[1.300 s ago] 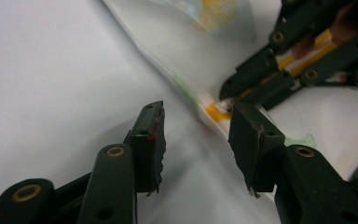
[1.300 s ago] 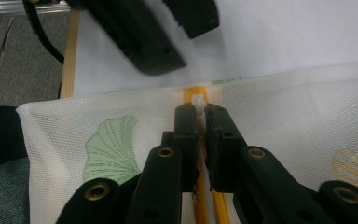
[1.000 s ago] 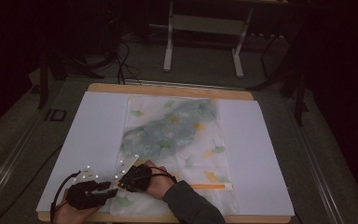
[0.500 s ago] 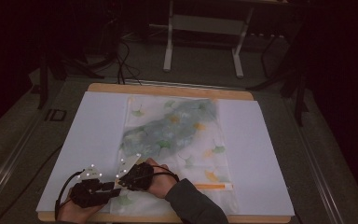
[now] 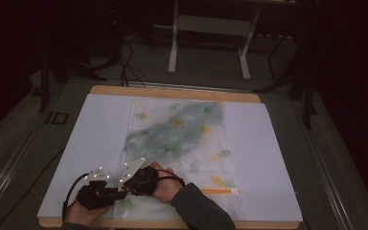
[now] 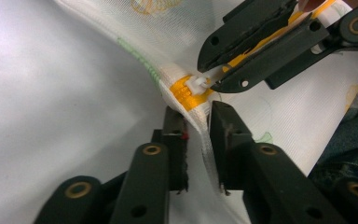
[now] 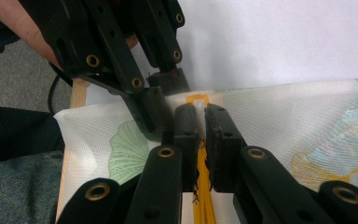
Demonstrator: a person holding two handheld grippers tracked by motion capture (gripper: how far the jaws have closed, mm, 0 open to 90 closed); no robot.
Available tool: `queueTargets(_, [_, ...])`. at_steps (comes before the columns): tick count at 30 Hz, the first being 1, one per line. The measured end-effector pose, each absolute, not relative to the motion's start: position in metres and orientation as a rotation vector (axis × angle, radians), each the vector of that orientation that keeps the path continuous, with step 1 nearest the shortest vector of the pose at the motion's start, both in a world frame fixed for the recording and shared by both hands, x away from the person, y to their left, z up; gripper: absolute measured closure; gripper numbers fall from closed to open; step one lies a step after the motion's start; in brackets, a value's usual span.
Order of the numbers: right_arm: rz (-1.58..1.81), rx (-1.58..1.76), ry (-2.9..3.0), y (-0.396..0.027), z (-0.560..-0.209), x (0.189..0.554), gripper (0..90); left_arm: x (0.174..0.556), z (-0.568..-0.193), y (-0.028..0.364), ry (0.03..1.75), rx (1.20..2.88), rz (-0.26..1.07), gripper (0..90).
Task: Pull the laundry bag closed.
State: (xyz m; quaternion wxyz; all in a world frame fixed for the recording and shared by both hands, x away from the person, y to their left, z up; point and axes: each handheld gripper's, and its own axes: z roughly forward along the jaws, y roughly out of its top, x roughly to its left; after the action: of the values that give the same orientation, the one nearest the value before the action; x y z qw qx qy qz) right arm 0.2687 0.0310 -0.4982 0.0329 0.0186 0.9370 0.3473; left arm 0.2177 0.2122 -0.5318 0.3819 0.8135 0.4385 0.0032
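A white mesh bag printed with leaves lies flat on the table, with an orange zipper along its near edge. Both grippers meet at its near left corner. My left gripper has just been closing its jaws, and a raised fold of the bag's mesh beside the zipper's orange end is now pinched between them. My right gripper is shut on the white zipper pull, the orange zipper running back under its jaws. From above, the left gripper and right gripper almost touch.
The bag rests on a white sheet over a wooden table. A metal stand and cables occupy the dark floor beyond. The person's denim leg is at the near edge.
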Motion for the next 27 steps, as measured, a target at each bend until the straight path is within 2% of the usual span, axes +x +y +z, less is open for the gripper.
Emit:
queueTargets(5, [1.064,0.056,2.883,0.0303,-0.4989,0.2694,84.2,0.2191,-0.5337,0.2131,1.126,2.062,-0.025,86.9])
queueTargets(27, [1.077,0.059,2.912,0.0232,-0.5061,0.2743,84.3,0.2170,-0.5317,0.2106,1.115,2.058,0.006,88.3])
